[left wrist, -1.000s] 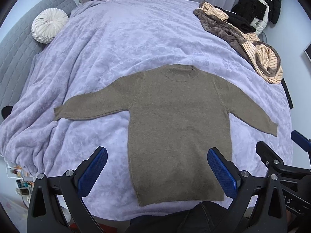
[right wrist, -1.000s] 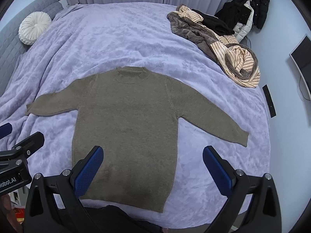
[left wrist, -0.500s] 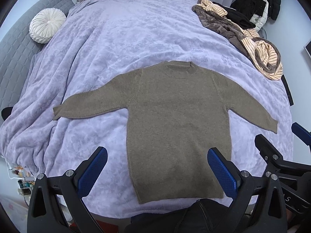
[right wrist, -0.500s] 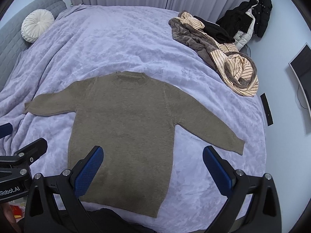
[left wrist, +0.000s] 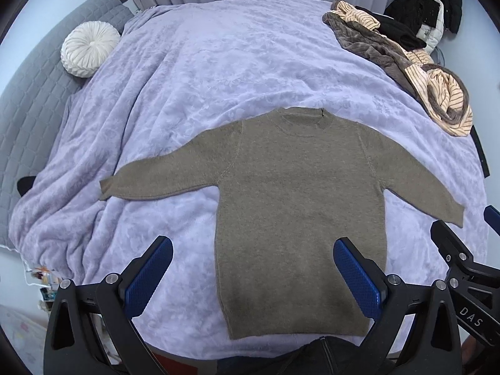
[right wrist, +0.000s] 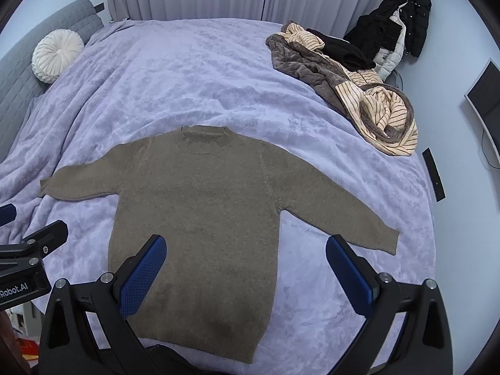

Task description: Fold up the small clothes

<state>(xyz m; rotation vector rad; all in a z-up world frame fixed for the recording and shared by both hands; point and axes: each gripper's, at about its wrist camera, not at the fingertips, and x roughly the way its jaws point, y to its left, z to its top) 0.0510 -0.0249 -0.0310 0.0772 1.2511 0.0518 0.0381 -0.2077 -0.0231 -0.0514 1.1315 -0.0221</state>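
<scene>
A small olive-brown sweater [left wrist: 297, 206] lies flat and face up on a lilac bedspread [left wrist: 218, 72], both sleeves spread out, collar at the far side. It also shows in the right wrist view [right wrist: 200, 215]. My left gripper [left wrist: 253, 276] is open and empty, held above the sweater's hem on its left half. My right gripper [right wrist: 247, 272] is open and empty, above the hem on the right half. Neither touches the cloth.
A heap of brown and striped clothes [right wrist: 353, 87] lies at the bed's far right. A round white cushion [left wrist: 89, 48] rests by the grey headboard [left wrist: 28, 93] at the left. Dark jackets [right wrist: 397, 31] hang at the back right. The bed's near edge is just below the hem.
Both grippers have tilted or drawn back a little, so the sweater sits lower and farther in view. The sweater itself has not moved. Both grippers stay open.
</scene>
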